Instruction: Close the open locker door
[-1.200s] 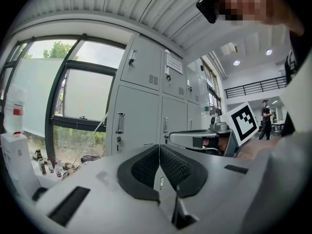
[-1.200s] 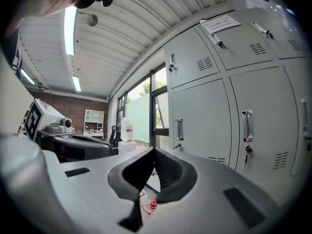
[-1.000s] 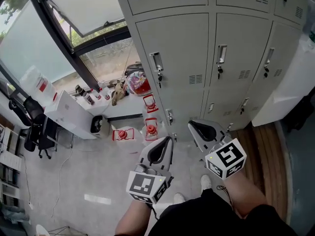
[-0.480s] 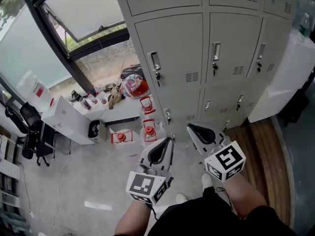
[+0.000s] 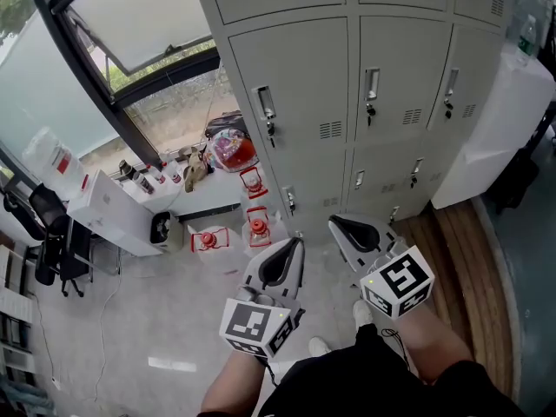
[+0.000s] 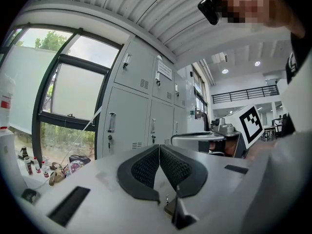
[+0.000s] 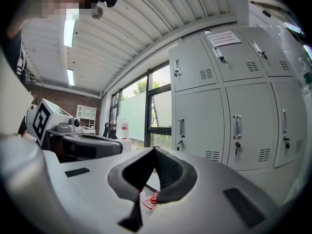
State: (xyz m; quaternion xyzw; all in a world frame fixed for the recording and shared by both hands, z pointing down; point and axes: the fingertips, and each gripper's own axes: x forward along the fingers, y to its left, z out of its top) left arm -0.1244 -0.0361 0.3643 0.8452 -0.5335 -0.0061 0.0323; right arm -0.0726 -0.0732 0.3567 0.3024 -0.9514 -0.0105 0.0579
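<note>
A bank of grey lockers [image 5: 347, 102] fills the top of the head view. Every door that shows there lies flush, each with a handle [image 5: 265, 111] and a key. My left gripper [image 5: 282, 263] and right gripper [image 5: 352, 233] hang side by side over the floor, well short of the lockers, with both pairs of jaws together and nothing between them. In the left gripper view the black pads [image 6: 159, 147] meet at the tip, with the lockers [image 6: 129, 121] beyond. The right gripper view shows its pads [image 7: 154, 150] touching and the lockers [image 7: 234, 126] at the right.
Red lanterns [image 5: 256, 228] stand on the floor by the lockers' left corner, next to a white desk [image 5: 113, 211] with bottles. A window [image 5: 130, 33] runs along the left and a black chair [image 5: 52, 250] stands there. A white cabinet [image 5: 495, 120] and wooden flooring [image 5: 452, 259] lie at the right.
The lockers have slid a little to the left in the head view. Both grippers keep nearly the same place and stay shut.
</note>
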